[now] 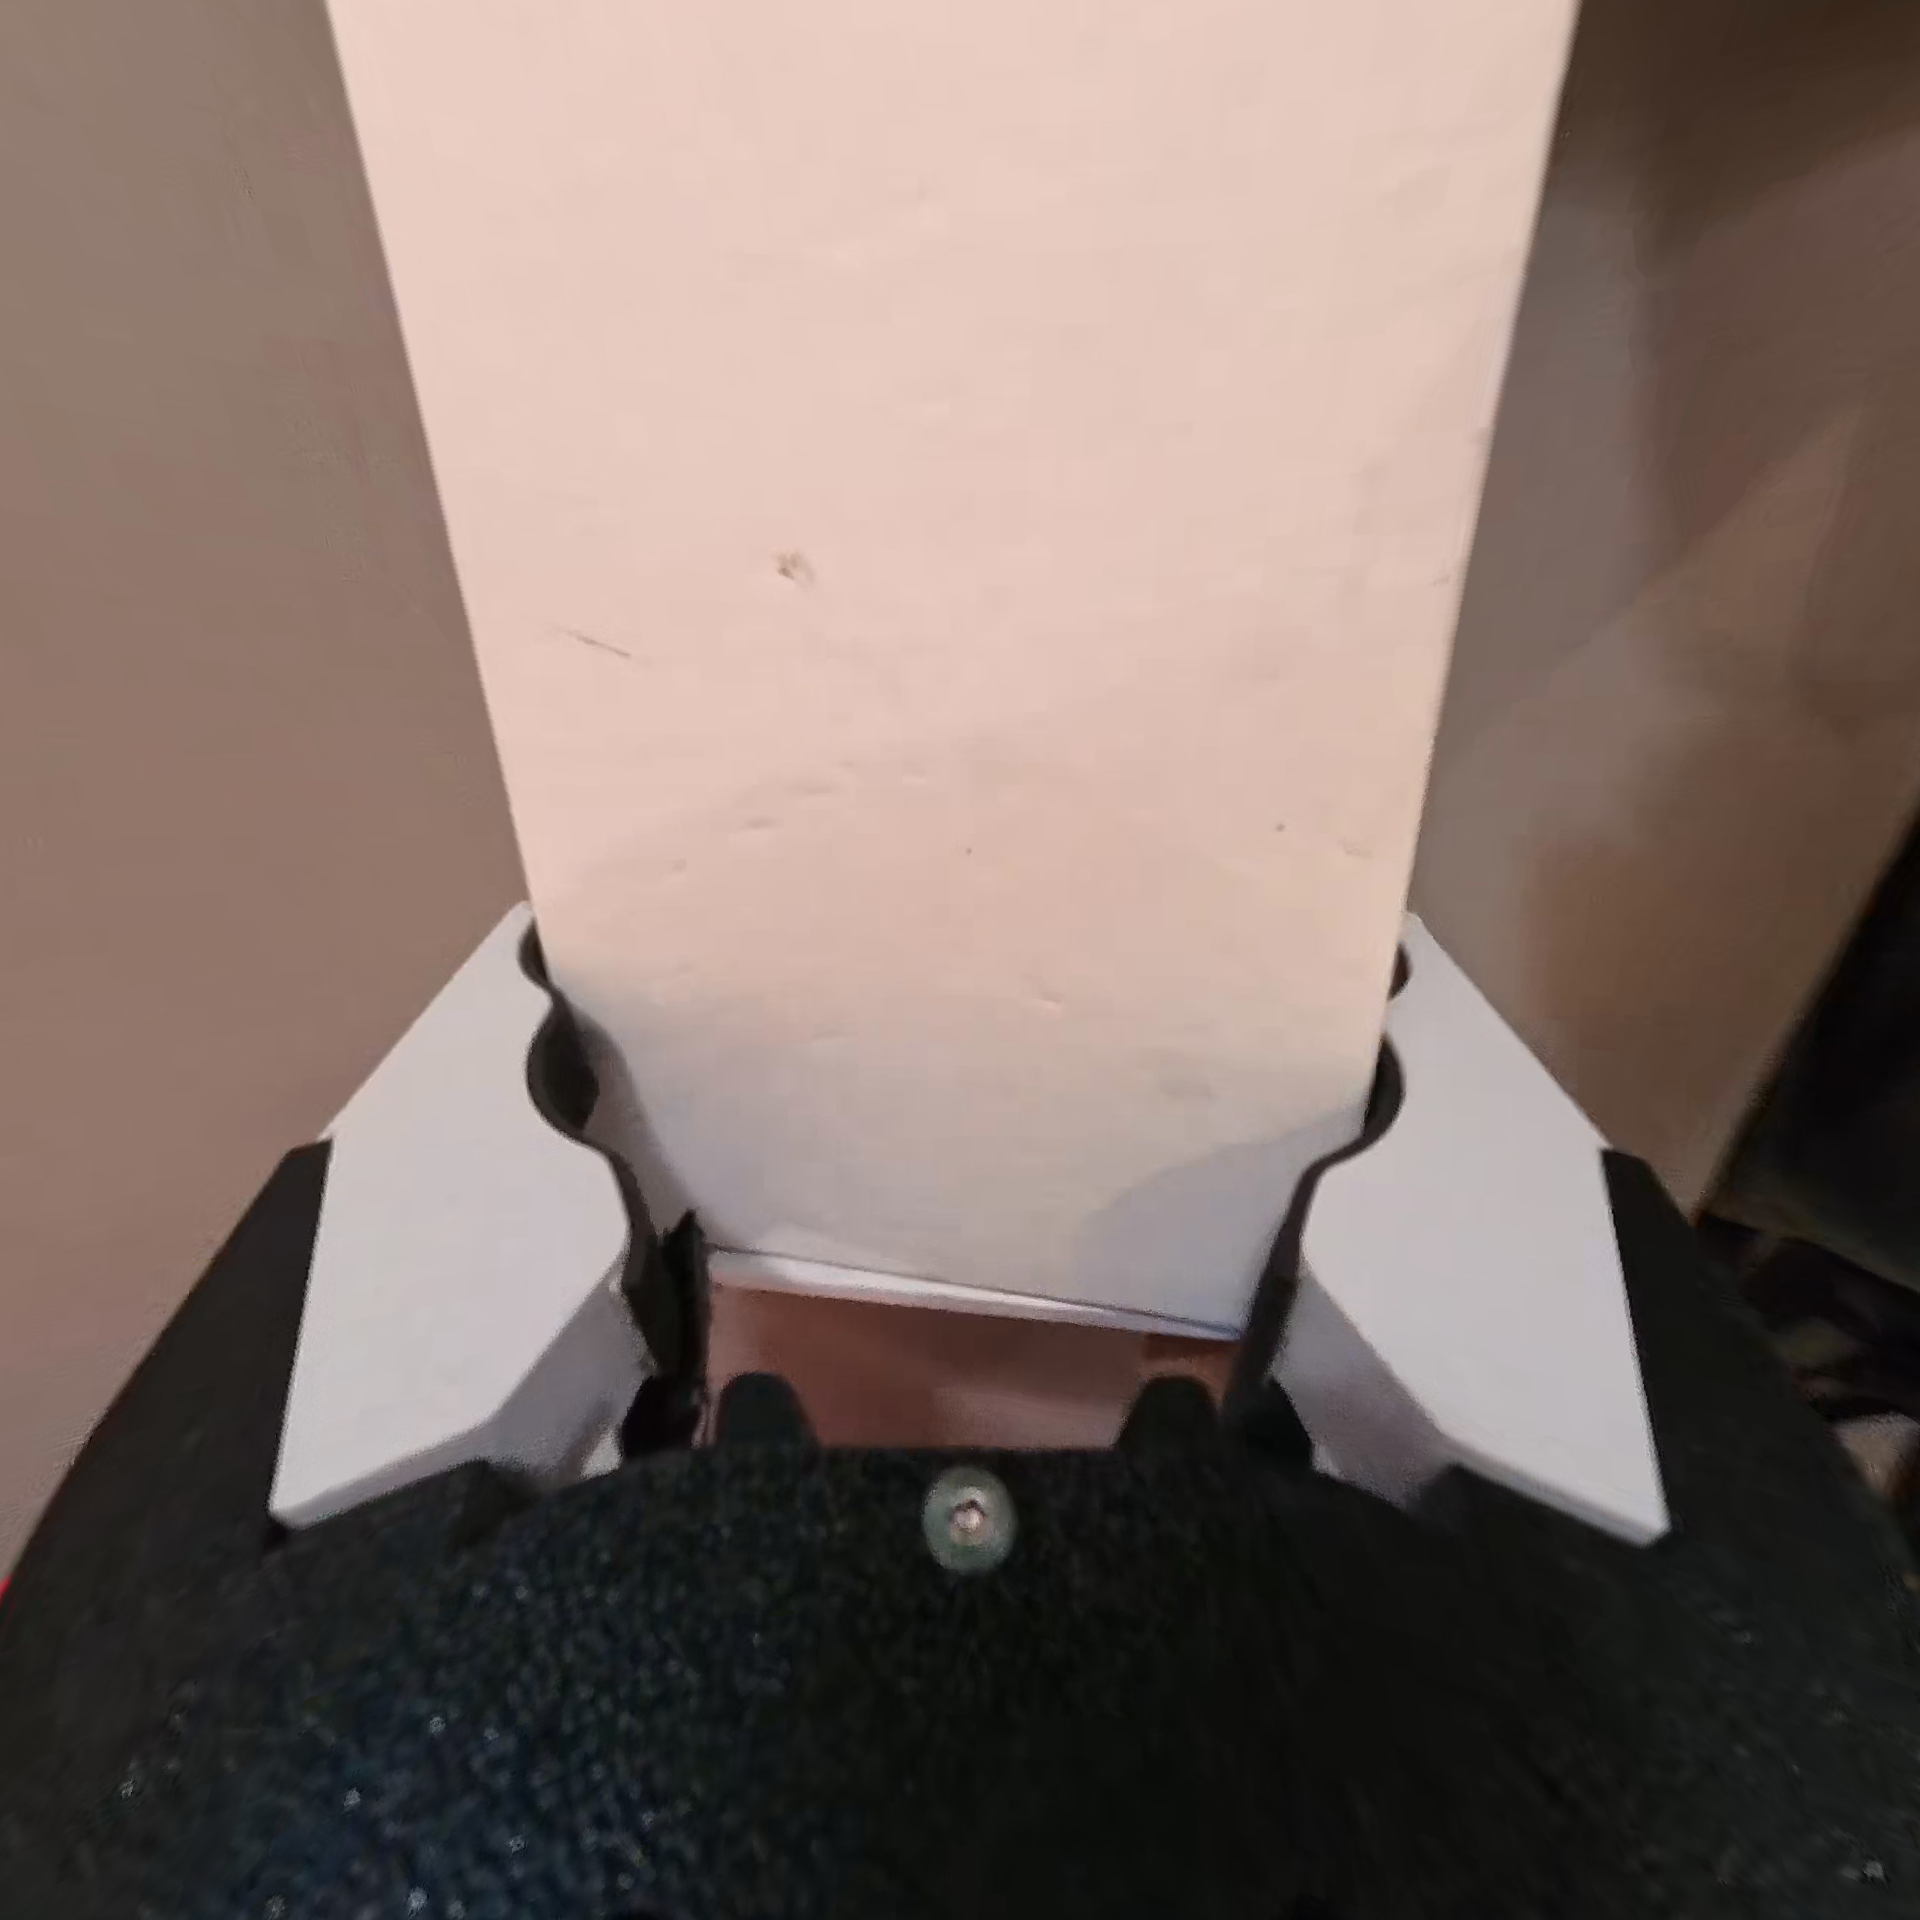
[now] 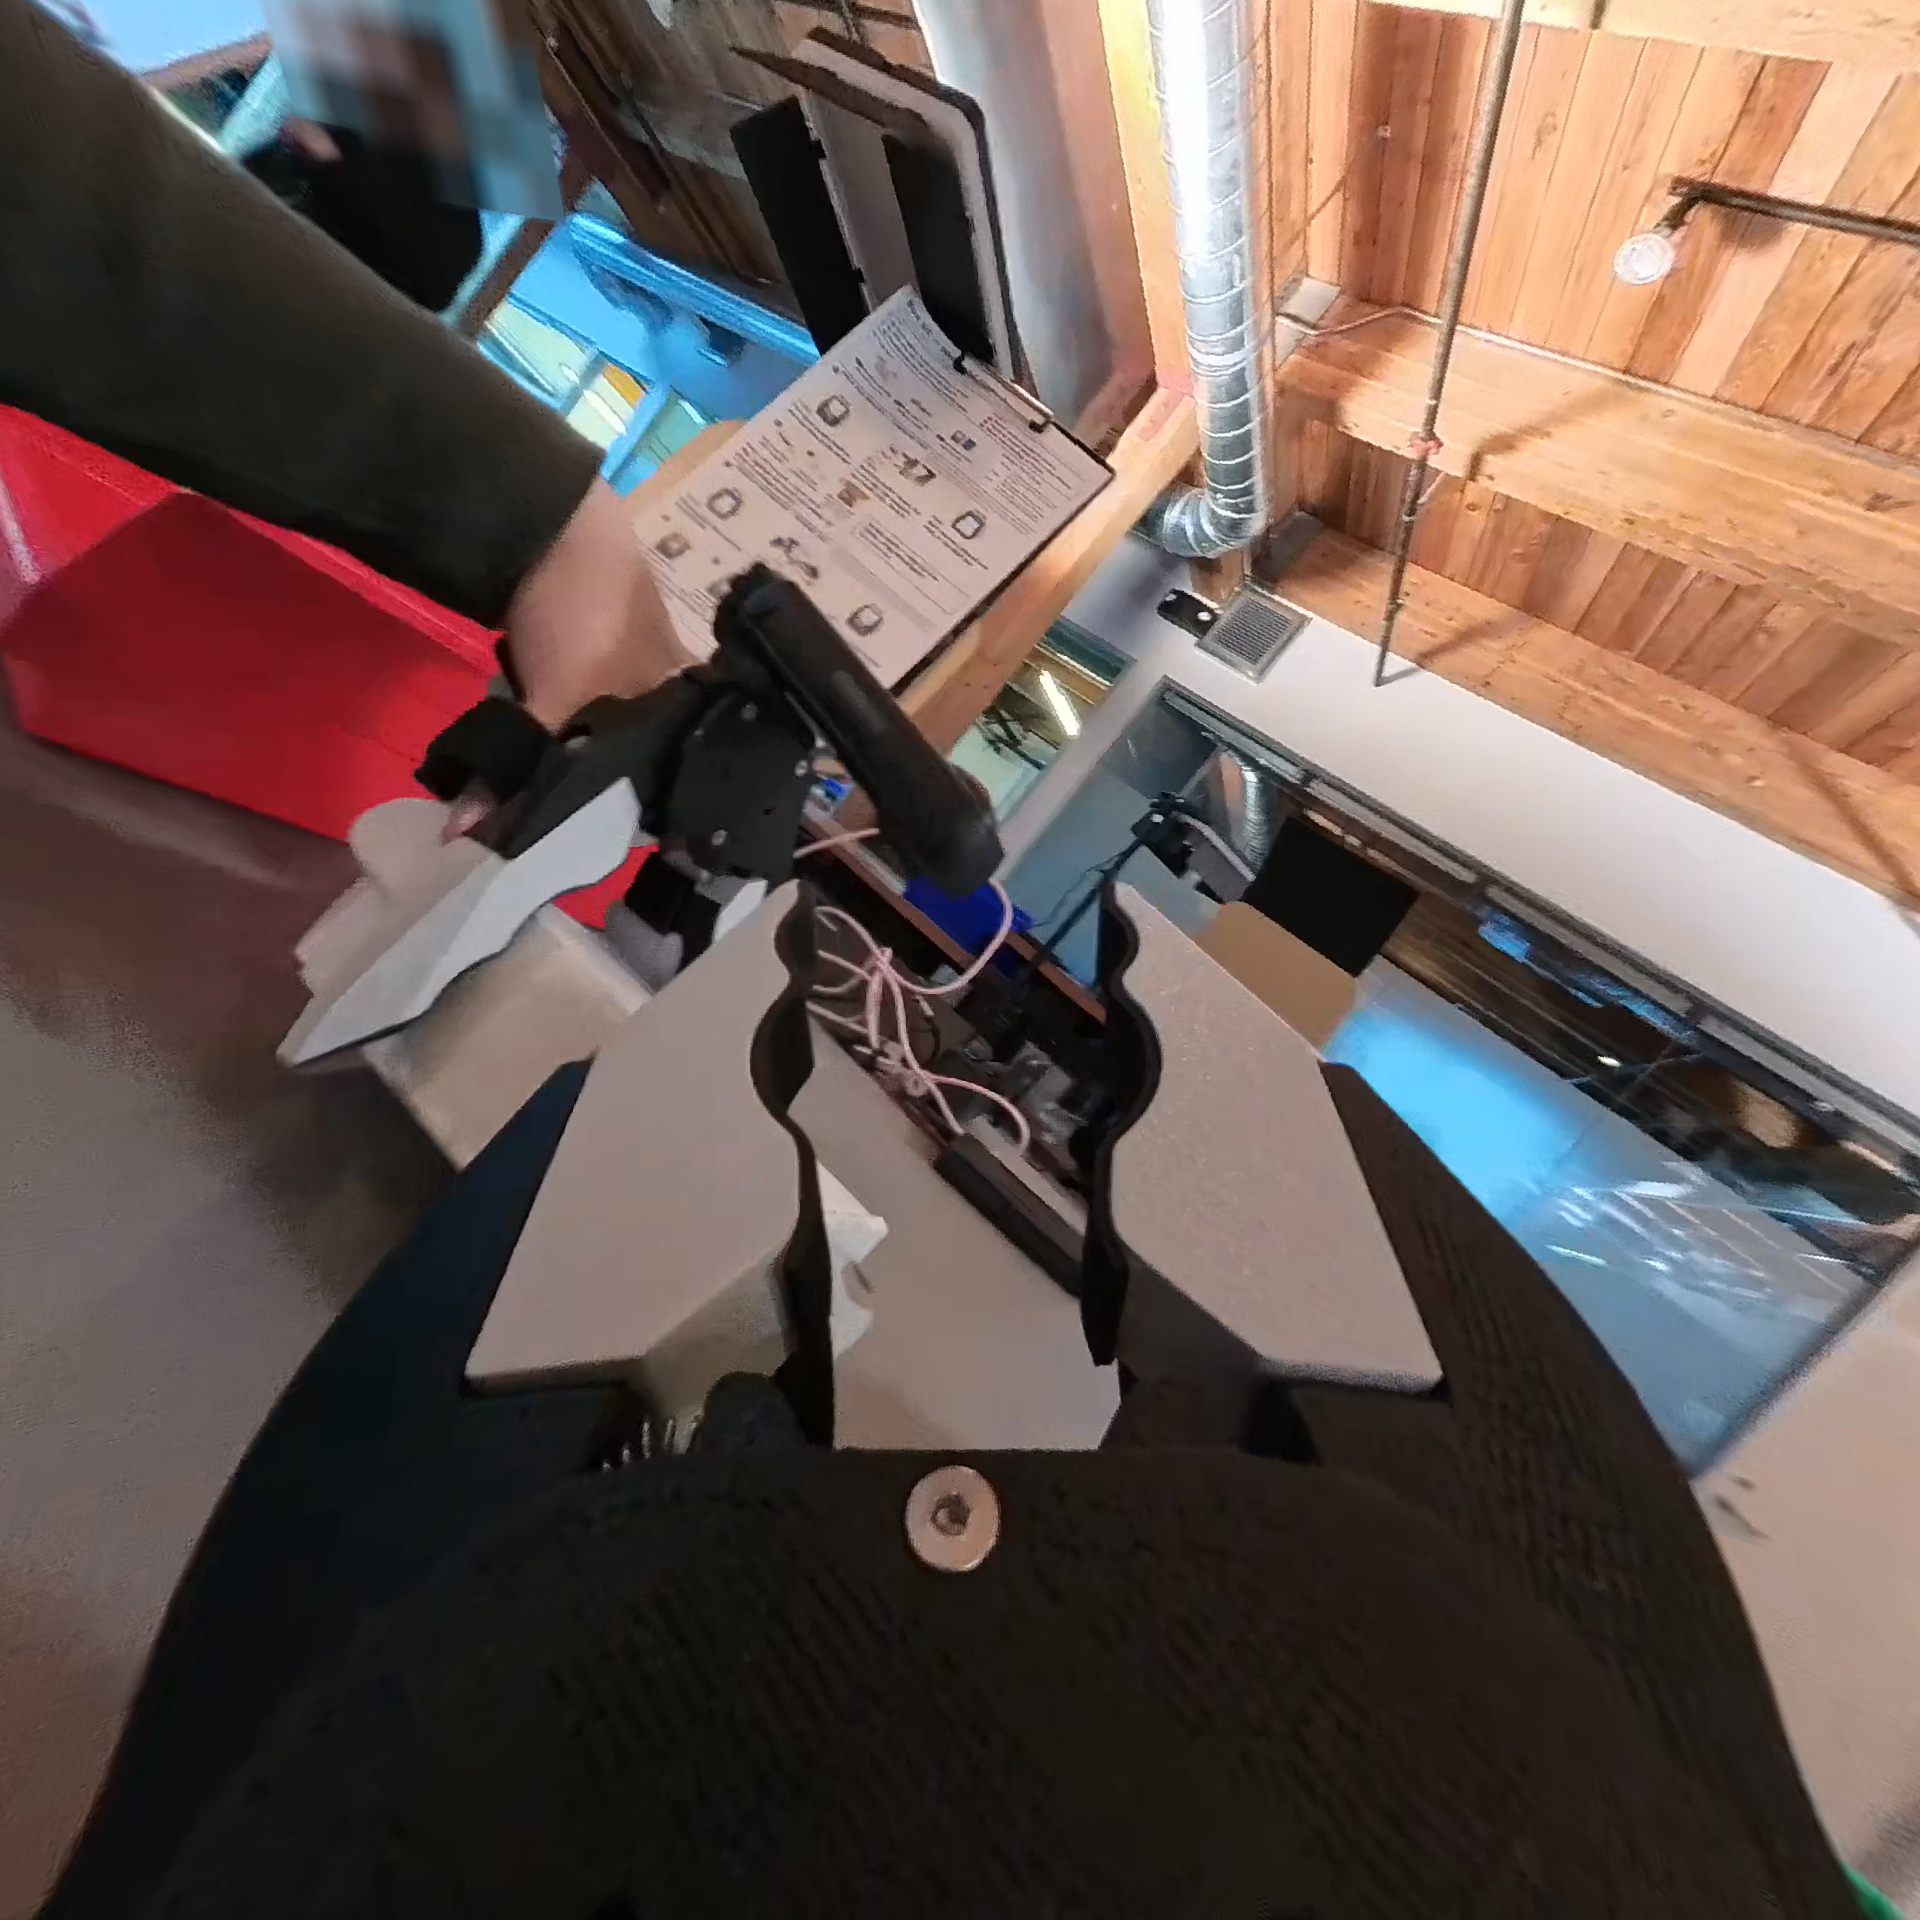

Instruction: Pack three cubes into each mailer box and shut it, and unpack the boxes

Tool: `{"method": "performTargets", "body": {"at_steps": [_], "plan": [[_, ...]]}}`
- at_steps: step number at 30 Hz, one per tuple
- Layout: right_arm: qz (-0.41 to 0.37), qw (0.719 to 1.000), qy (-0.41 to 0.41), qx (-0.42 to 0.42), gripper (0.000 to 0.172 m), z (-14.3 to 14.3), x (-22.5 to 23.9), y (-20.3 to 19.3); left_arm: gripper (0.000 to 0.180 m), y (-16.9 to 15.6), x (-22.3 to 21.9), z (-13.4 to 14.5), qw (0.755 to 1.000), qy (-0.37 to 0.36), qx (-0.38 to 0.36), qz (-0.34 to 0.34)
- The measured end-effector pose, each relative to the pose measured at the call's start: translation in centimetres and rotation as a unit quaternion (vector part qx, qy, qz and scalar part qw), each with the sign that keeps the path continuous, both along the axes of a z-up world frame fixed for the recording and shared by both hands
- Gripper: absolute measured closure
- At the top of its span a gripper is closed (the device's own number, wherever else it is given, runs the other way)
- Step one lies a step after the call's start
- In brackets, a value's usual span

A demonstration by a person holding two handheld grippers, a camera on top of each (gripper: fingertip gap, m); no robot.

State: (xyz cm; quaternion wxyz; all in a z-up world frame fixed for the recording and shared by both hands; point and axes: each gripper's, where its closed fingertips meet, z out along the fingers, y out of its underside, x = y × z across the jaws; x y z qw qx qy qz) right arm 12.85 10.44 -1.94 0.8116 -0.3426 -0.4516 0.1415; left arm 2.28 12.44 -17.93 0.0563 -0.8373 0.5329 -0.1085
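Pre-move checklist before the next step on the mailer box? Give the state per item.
1. Left gripper holds the white box, a finger against each side: ok.
2. Right gripper is free, open with only background between its fingers: ok.
3. Box is shut: cannot tell, the left wrist view shows one plain panel only.
4. Cubes are accounted for: cannot tell, none shows in either view.
5. Right gripper is aimed at the box: not ok, it points up towards the wooden ceiling, with the box off to its left.
6. Room around the red container behind the left gripper: cannot tell.
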Motion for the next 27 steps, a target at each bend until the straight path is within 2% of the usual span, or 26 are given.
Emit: {"method": "performTargets", "body": {"at_steps": [1,5,7,10,12,17,19,22,25,27], "plan": [[0.013,1.0,-0.006,-0.01,0.12,-0.2,-0.2,-0.1,0.034,-0.4,0.1,0.2,1.0,-0.014,-0.02,0.002],[0.056,0.997,-0.039,-0.04,0.117,-1.5,-1.2,-0.6,0.034,-1.9,0.4,0.8,0.996,-0.038,-0.075,0.015],[0.081,0.994,-0.058,-0.04,0.116,-2.1,-1.8,-1.4,0.034,-3.5,0.9,1.3,0.99,-0.062,-0.126,0.016],[0.131,0.986,-0.093,-0.049,0.107,-3.2,-2.9,-2.9,0.034,-5.1,1.6,1.9,0.979,-0.093,-0.181,0.025],[0.149,0.981,-0.114,-0.044,0.103,-3.9,-3.3,-3.7,0.035,-5.5,1.8,2.1,0.975,-0.107,-0.192,0.023],[0.162,0.974,-0.142,-0.065,0.077,-4.9,-3.5,-3.6,0.036,-7.4,1.7,2.4,0.97,-0.104,-0.221,-0.002],[0.161,0.97,-0.168,-0.076,0.073,-5.8,-3.5,-3.2,0.036,-8.4,1.6,2.6,0.966,-0.101,-0.239,-0.014],[0.166,0.961,-0.201,-0.092,0.074,-7.2,-3.3,-3.1,0.036,-9.6,1.8,2.9,0.961,-0.106,-0.256,-0.026],[0.184,0.95,-0.231,-0.1,0.098,-8.2,-3.4,-3.7,0.036,-9.6,1.9,2.9,0.961,-0.112,-0.253,-0.018],[0.19,0.948,-0.237,-0.1,0.102,-8.5,-3.6,-4.0,0.036,-9.6,1.9,2.9,0.961,-0.121,-0.248,-0.018]]}}
